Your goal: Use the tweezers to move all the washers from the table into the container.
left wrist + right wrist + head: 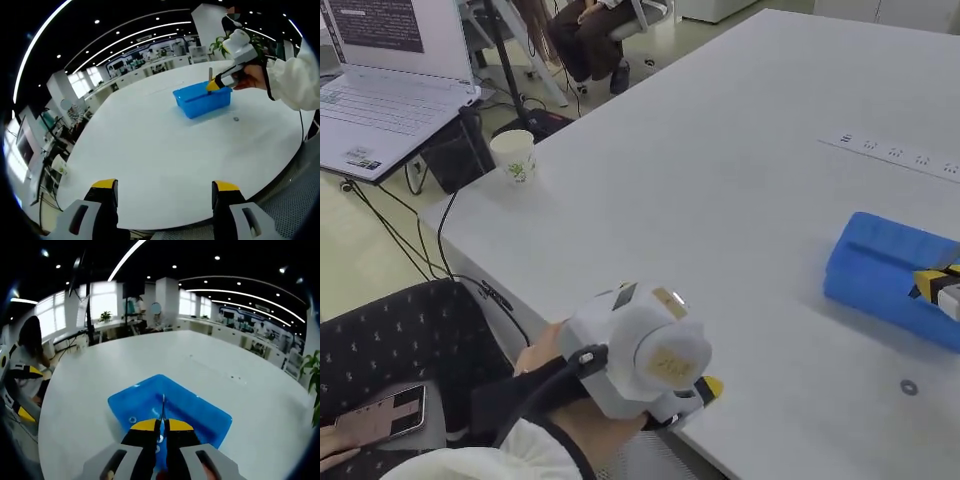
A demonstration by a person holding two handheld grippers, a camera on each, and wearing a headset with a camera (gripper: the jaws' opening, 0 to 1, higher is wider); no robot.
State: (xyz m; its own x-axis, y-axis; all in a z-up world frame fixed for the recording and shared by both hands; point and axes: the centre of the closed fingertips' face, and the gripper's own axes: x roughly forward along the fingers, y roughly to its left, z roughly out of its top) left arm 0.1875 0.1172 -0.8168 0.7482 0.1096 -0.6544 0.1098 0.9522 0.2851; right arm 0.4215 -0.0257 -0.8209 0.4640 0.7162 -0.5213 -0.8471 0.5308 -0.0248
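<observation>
Right gripper [162,427]: jaws clamped on the tweezers [163,407], which point forward and down into the blue container [200,415]. The tweezer tips sit close together over the container floor; cannot tell whether they grip anything.

One washer [132,419] lies on the container floor, left of the tweezers in the right gripper view. A second washer [908,386] lies on the white desk [720,200], outside the container, near its side facing the person.

Left gripper [165,197]: jaws wide apart with nothing between them, low at the near desk edge and well apart from the container.

Also on the desk: a paper cup [515,155] at the far left corner and a power strip [895,155] beyond the container.
</observation>
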